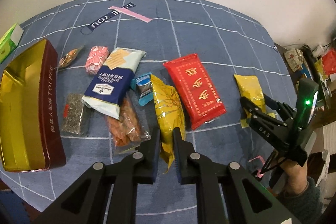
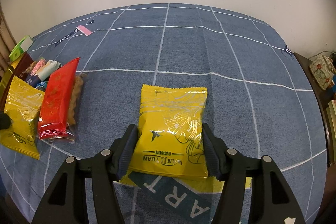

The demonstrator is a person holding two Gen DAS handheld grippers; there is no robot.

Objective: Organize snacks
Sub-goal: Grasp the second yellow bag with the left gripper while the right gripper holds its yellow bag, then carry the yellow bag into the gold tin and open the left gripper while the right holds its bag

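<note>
My left gripper (image 1: 167,141) is shut on the near end of a yellow snack bag (image 1: 167,106), which also shows at the left of the right wrist view (image 2: 20,117). My right gripper (image 2: 169,140) is open with its fingers on both sides of a second yellow bag (image 2: 171,127) that lies flat on the blue cloth; the same gripper (image 1: 255,104) and bag (image 1: 250,87) show at the right of the left wrist view. An open gold and maroon toffee tin (image 1: 23,110) stands empty at the left. A red packet (image 1: 194,91) lies between the two yellow bags.
Beside the tin lie a blue cracker bag (image 1: 113,81), a clear pack of orange twists (image 1: 126,125), a dark seaweed pack (image 1: 72,112), a small blue cookie pack (image 1: 143,87), a pink candy pack (image 1: 96,59) and a nut pack (image 1: 68,57). A green box (image 1: 9,41) sits far left. Cluttered shelves (image 1: 315,64) stand at the right.
</note>
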